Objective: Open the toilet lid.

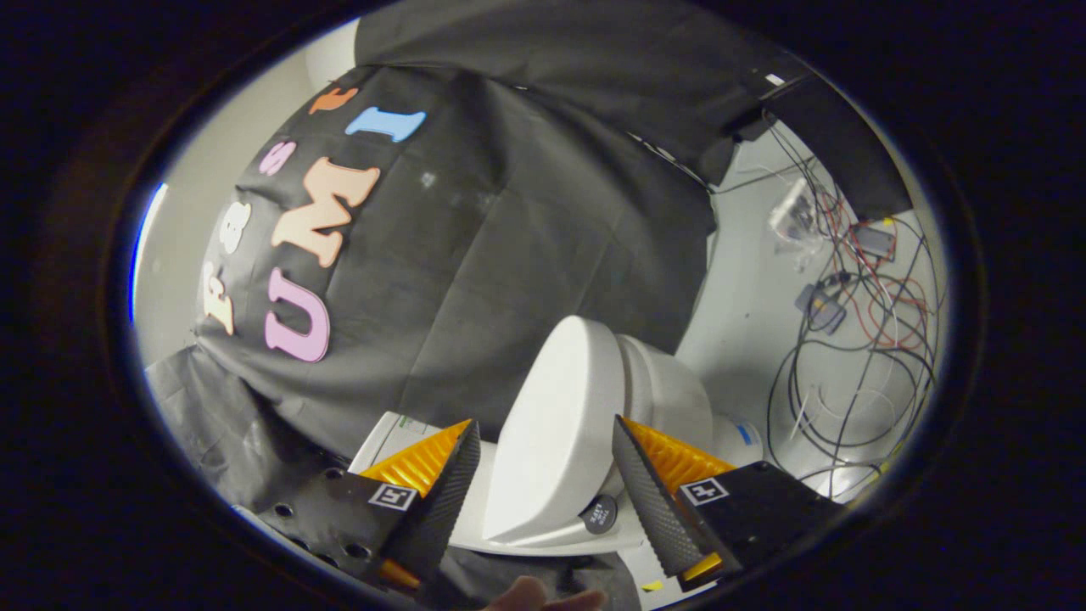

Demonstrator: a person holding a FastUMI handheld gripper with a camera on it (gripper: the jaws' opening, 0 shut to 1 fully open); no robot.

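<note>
A white toilet stands ahead of my gripper, tilted in the view. Its lid [556, 433] is closed, a smooth white oval facing me, with the bowl [670, 395] beyond it. My gripper [543, 437] is open, its orange and black fingers [441, 475] spread to either side of the lid's near part, not pressing on it. A small black round button [600, 513] sits on the seat rim just below the lid, near the right finger. The tank [394, 428] shows beside the left finger.
Black cloth [509, 255] hangs behind the toilet. On the white floor [747, 322] to the right lie tangled black and red cables [857, 339] and small boxes. A hand [543, 596] shows below the fingers.
</note>
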